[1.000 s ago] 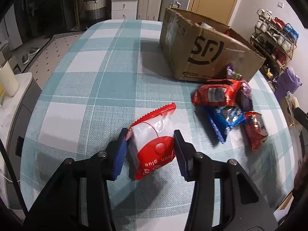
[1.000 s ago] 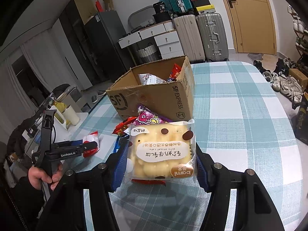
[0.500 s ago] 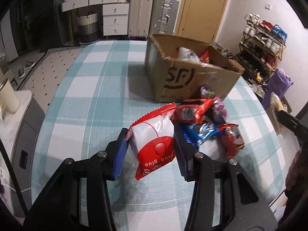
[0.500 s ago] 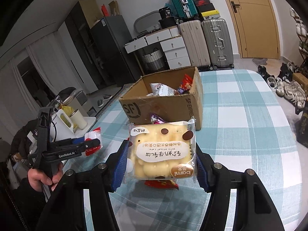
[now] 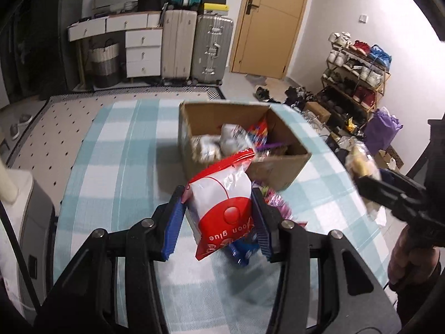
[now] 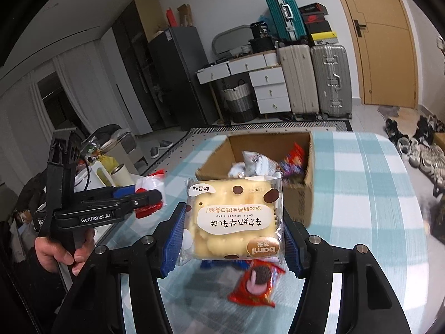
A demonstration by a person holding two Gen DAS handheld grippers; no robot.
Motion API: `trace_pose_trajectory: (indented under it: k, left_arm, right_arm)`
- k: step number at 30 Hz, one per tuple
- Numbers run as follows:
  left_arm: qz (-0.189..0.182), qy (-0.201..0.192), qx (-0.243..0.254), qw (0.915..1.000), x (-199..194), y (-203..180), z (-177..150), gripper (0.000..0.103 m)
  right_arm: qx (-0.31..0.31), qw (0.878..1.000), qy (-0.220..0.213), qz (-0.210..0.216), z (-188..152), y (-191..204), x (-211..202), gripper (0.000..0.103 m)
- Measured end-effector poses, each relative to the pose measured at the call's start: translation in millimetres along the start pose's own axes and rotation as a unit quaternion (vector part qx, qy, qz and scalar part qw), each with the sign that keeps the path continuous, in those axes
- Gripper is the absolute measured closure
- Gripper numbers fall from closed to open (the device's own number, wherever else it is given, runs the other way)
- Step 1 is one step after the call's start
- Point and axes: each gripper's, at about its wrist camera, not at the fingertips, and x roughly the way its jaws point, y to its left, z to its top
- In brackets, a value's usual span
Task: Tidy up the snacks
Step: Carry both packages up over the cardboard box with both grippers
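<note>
Jaws around "bami" cake pack [image 6: 235, 220] and "glue"-lettered red pouch [image 5: 222, 208].

The red and white packet [image 5: 222, 206] hides most of the loose snacks [image 5: 274, 203] behind it, the cardboard box [image 5: 278, 172] is smeared with blur, and the right gripper [image 5: 389, 192] is cut off at three o'clock.
</note>
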Motion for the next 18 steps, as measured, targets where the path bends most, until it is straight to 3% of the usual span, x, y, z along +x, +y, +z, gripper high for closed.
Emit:
trace_pose_trajectory:
  k: [18]
  left_arm:
    - [-0.023,-0.003,0.024,0.9994,41.0,-22.5,105.6,0.06]
  right_arm:
    - [0.005,1.0,-0.009,-0.002,86.3,-13.1,45.0,0.041]
